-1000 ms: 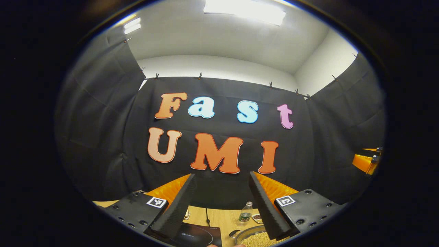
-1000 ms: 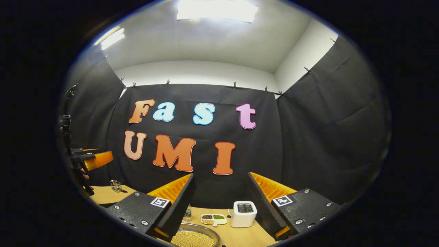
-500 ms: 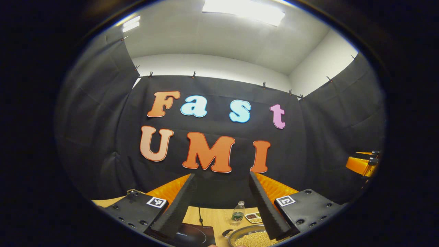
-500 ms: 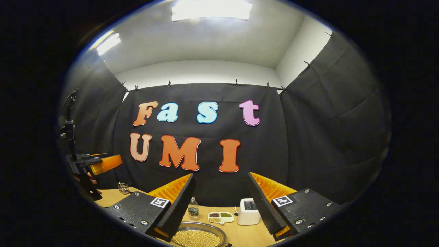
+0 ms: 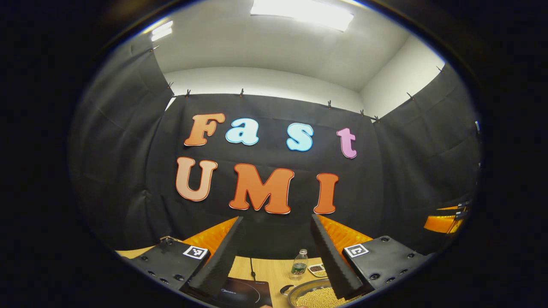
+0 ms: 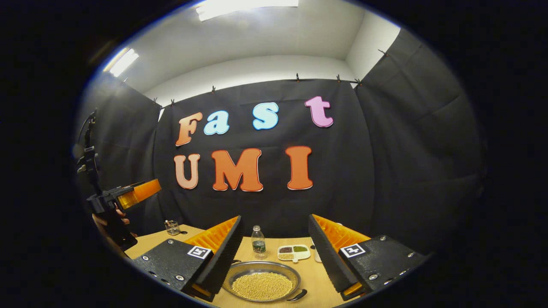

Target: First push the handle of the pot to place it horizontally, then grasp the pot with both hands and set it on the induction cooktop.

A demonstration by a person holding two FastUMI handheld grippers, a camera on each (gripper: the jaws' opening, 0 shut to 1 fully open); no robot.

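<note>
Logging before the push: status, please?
Both grippers open, airborne. Round steel pot of yellow beans untouched on wooden table. Black induction cooktop bare.

My left gripper (image 5: 278,256) is held up and roughly level, its two fingers spread wide apart with nothing between them, and at about three o'clock in its view I catch the edge of the right gripper (image 5: 443,222). My right gripper (image 6: 274,252) is tipped a little downward, fingers likewise parted and holding nothing. In the right gripper view, at about nine o'clock, a hand (image 6: 112,220) grips the left gripper's handle.
</note>
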